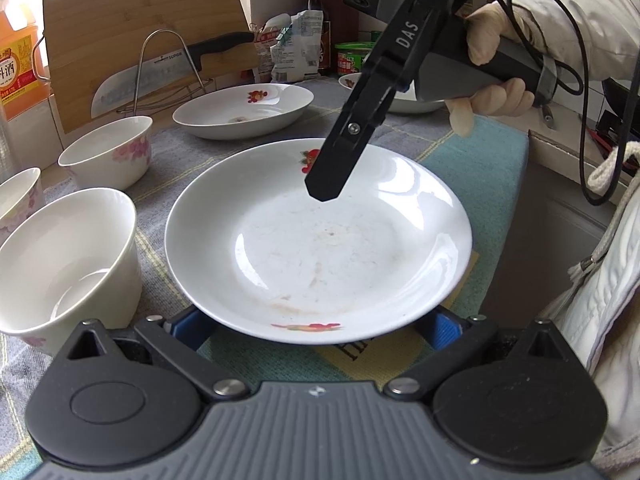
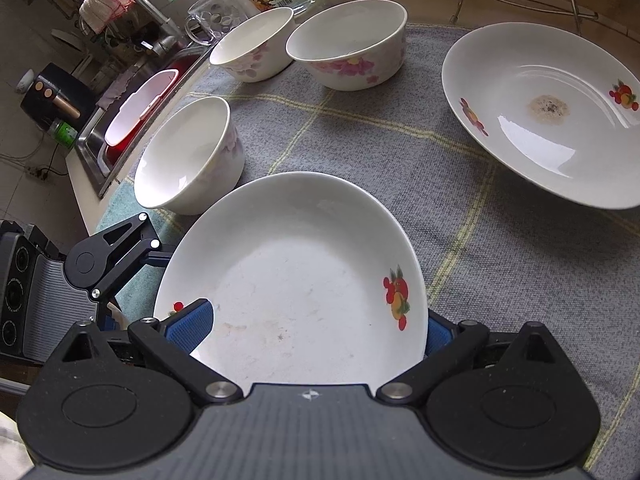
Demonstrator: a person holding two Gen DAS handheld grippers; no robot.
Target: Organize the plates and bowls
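A white plate with fruit decals (image 1: 320,248) lies on the grey mat, also seen in the right wrist view (image 2: 304,280). My left gripper (image 1: 316,330) is open, its blue pads (image 1: 444,328) on either side of the plate's near rim. My right gripper (image 2: 308,328) is open too, one pad (image 2: 190,326) over the plate and the other beyond the rim; in the left wrist view its finger (image 1: 340,160) hangs over the plate's far rim. Three white floral bowls (image 2: 192,156) (image 2: 256,42) (image 2: 352,44) and a second plate (image 2: 548,112) stand around.
A third plate (image 1: 400,96) lies behind my right gripper. A cutting board (image 1: 140,32), a knife in a wire rack (image 1: 168,68), bottles and food packets (image 1: 296,48) line the back. A sink (image 2: 132,120) lies beyond the mat. The mat's edge (image 1: 508,208) is close on the right.
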